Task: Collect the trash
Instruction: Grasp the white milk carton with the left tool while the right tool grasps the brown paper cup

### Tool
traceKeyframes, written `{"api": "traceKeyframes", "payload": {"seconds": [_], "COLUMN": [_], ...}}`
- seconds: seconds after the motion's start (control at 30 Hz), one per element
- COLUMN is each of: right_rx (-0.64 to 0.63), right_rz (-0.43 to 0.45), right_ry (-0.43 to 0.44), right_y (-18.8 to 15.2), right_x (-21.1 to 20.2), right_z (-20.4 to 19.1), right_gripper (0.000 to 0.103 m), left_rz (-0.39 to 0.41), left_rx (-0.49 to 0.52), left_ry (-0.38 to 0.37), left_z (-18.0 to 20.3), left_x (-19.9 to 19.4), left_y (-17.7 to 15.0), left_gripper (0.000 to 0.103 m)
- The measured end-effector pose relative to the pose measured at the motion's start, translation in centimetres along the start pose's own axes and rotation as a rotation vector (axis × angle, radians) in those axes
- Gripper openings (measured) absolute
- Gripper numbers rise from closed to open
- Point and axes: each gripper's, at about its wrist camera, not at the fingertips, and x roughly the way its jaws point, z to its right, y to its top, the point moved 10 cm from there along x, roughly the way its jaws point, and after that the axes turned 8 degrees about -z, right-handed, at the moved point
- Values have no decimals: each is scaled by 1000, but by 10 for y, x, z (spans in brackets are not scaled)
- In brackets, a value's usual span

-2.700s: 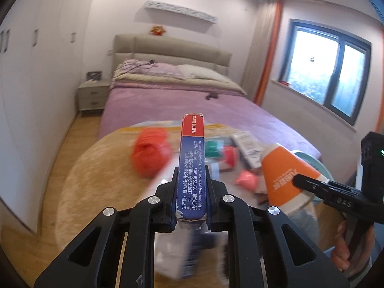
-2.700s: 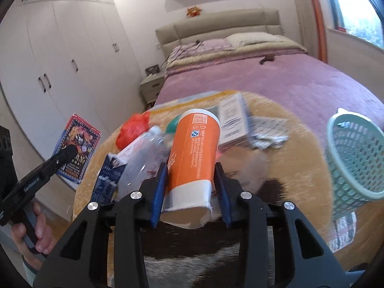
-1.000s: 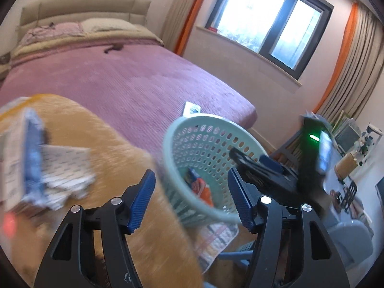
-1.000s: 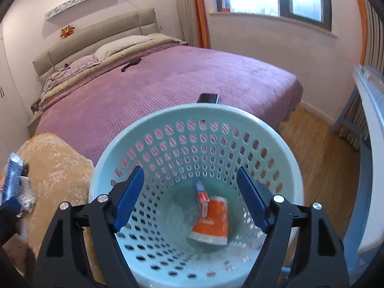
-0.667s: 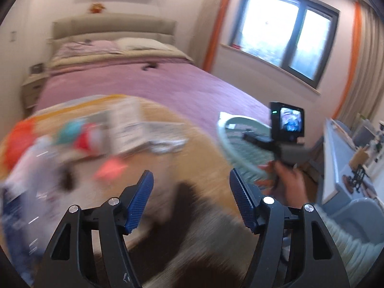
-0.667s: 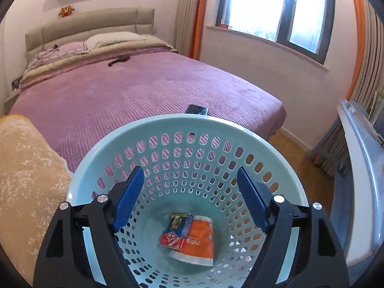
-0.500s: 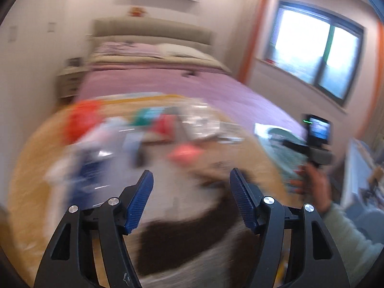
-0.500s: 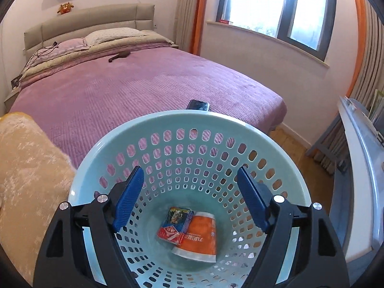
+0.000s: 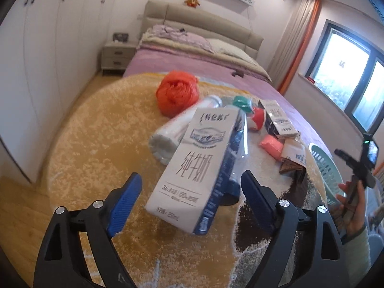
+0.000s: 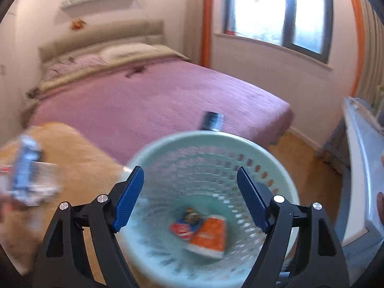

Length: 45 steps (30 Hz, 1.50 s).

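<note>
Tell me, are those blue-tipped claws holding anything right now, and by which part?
Nothing is held. The left gripper is open around the milk carton without touching it; the right gripper is open above the basket.

**Both grippers open**

The left gripper points forward and down, blue-padded jaws spread wide with nothing between the pads; the right gripper is likewise wide open, angled downward, held in a hand.

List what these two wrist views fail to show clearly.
- Left wrist view: the clear bottle lies mostly hidden behind the milk carton.
- Left wrist view: the basket is partly covered by the right gripper.
- Right wrist view: motion blur smears the print on the orange cup and small red packet.
</note>
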Motion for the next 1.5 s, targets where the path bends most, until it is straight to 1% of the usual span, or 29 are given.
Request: {"api": "traceKeyframes", "payload": {"seconds": [0.03,0.07,0.1,0.13,0.2,0.3,0.37,0.43,0.53,0.6,0.77,0.8,0.9,0.93,0.97,1.0,1.03,1.07,1.1,1.17,1.27,1.37,1.5], "right_rx": [-8,-27,-49,-58,-89,-129,-148,-159,-148,-138,-121,-118,-120,-120,-122,-126,-136,-139,-142,-149,-154,-169,-185], "right_rz": [-1,-9,-17,-22,-48,-105,-142,-173,-217,-246,-278,-282,-296,-304,-310,-314,-320,-322,-320,-313,-305,-289,-250], "right_ry": [35,91,146,175,271,355,394,397,389,399,404,404,380,386,391,394,404,410,418,430,439,435,439], "right_y": [-2,-6,-13,-17,-33,-55,-68,-78,-87,-94,-104,-104,-107,-110,-111,-113,-116,-117,-118,-119,-120,-122,-120], "right_x": [-9,-21,-34,-41,-59,-70,-72,-69,-63,-58,-47,-45,-38,-36,-36,-35,-36,-37,-39,-43,-47,-52,-64], "right_z": [-9,-23,-39,-48,-79,-118,-138,-154,-176,-188,-211,-214,-218,-219,-219,-219,-218,-217,-216,-211,-200,-191,-182], "right_gripper": [76,77,77,79,82,82,82,82,82,82,82,82,82,82,79,75,64,58,55,44,33,27,26], "left_rz": [-6,-20,-32,-36,-44,-60,-57,-54,-52,-54,-66,-68,-71,-69,-65,-58,-53,-46,-39,-27,-4,20,53], "left_rx": [-5,-10,-11,-10,-9,-2,4,6,10,17,46,51,59,57,56,56,59,61,63,63,55,48,46], "left_ry": [-13,-26,-37,-45,-63,-79,-77,-80,-90,-94,-95,-96,-102,-105,-104,-103,-103,-95,-89,-81,-87,-107,-133], "left_z": [-2,-2,-2,-2,0,4,6,6,4,5,11,12,17,18,18,19,20,20,21,21,24,30,39], "left_x": [3,8,12,13,18,27,30,32,33,34,39,40,42,42,41,39,38,36,35,31,23,13,-1], "left_y": [-1,-1,-3,-7,-8,-8,-8,-8,-11,-11,-13,-14,-16,-16,-17,-17,-17,-18,-18,-18,-18,-19,-17], "left_gripper": [83,83,83,83,83,83,83,81,81,81,81,80,73,70,69,64,64,64,64,64,63,63,63]}}
